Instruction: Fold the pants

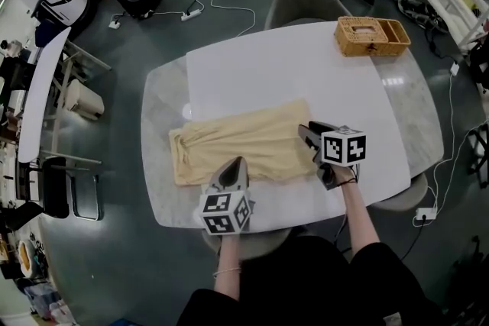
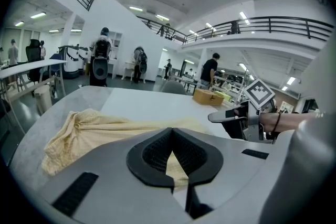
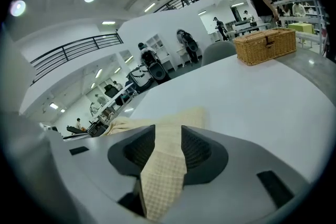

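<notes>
Head view, seen from above: the pants (image 1: 237,143), cream cloth, lie crosswise on the lower middle of the table (image 1: 306,69), their left end bunched close to the table's left rim and their right end reaching my right gripper (image 1: 306,132). My left gripper (image 1: 233,166) sits over the pants' lower edge, near the table's near rim. Its own view shows my jaws closed to a point at the tips, with a wedge of cream cloth between the pads. In the right gripper view my jaws stand partly apart, a strip of checked cloth running loosely between the pads. Above the pants the white top is open as far as the wicker basket (image 1: 372,36) at upper right; bare top also lies to the right of my right gripper. My marker cubes hide the cloth's lower edge and right corner, so their exact outline cannot be made out. The folds at the bunched left end are hard to read.
</notes>
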`<state>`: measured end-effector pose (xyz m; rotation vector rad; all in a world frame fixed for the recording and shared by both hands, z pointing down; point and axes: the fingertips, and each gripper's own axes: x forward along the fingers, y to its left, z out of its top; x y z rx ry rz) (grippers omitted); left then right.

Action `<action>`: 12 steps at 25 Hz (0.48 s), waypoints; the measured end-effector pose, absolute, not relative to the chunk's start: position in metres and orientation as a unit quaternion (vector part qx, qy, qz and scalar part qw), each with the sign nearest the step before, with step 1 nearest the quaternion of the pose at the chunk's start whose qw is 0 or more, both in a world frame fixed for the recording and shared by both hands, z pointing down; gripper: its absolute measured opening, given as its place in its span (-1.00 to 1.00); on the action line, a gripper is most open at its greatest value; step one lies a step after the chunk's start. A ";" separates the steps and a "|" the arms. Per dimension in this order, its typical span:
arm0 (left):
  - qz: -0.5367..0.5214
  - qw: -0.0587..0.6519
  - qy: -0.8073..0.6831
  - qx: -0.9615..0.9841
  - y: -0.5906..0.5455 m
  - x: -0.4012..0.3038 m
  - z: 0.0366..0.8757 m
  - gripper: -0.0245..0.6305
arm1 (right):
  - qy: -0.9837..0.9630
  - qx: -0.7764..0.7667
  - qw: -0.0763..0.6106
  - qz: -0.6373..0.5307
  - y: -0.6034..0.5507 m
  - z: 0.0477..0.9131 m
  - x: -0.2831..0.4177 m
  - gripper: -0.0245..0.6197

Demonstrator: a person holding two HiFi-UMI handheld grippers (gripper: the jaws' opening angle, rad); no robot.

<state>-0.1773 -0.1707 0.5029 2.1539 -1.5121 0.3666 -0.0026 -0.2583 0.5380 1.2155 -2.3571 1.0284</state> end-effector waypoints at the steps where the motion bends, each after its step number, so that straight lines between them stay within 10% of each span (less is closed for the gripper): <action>1: 0.136 0.242 -0.551 0.787 -0.172 -0.176 0.505 -0.88 | -0.815 0.425 0.150 0.364 -0.259 0.543 0.000 -0.52; 12: 0.153 0.258 -0.545 0.783 -0.173 -0.164 0.522 -0.88 | -0.772 0.437 0.195 0.417 -0.267 0.596 0.008 -0.20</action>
